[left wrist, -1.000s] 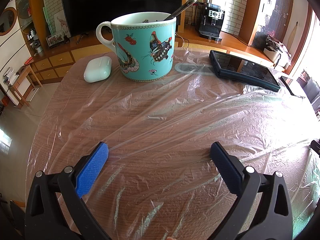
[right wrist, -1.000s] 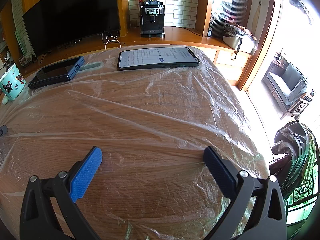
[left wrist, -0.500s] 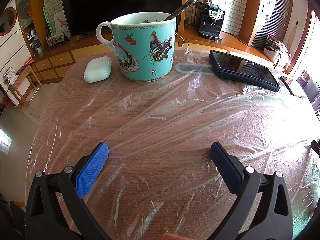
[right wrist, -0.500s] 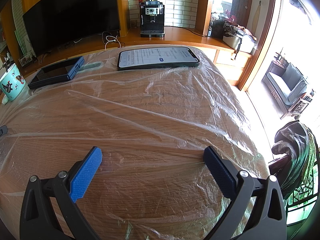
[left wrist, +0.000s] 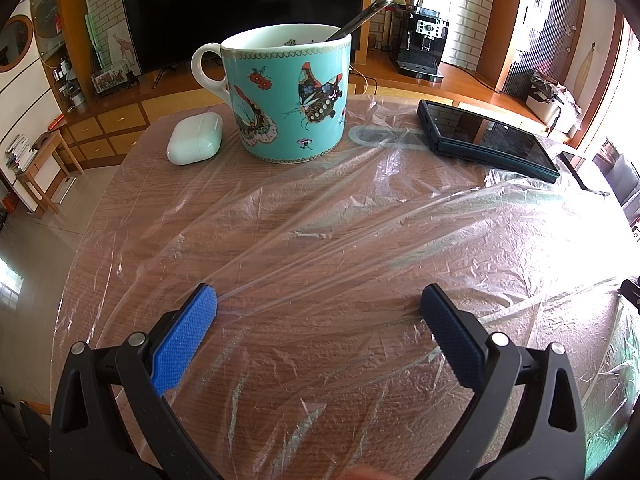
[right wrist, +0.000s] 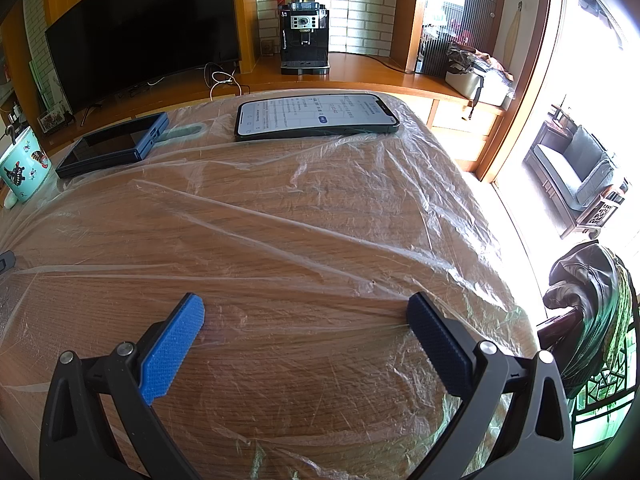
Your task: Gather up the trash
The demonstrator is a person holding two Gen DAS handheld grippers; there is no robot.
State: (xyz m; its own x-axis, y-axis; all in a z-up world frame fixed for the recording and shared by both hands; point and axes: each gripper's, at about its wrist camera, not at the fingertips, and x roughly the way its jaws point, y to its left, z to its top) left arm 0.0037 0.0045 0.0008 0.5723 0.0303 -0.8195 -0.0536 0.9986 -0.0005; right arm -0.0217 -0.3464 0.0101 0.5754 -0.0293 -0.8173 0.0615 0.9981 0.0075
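Observation:
A wrinkled sheet of clear plastic film [left wrist: 340, 232] lies spread over the round wooden table [left wrist: 92, 216]; in the right wrist view the same film [right wrist: 320, 216] covers most of the tabletop. My left gripper [left wrist: 318, 308] is open just above the film near the table's front, nothing between its blue pads. My right gripper [right wrist: 306, 316] is also open, low over the film on the right side of the table, holding nothing.
On the film stand a turquoise butterfly mug [left wrist: 286, 98] with a spoon, a white earbud case [left wrist: 195, 139], a dark folded device [left wrist: 486, 140] and a lit phone [right wrist: 316, 114]. A chair with draped clothing [right wrist: 588, 300] is beside the table's right edge.

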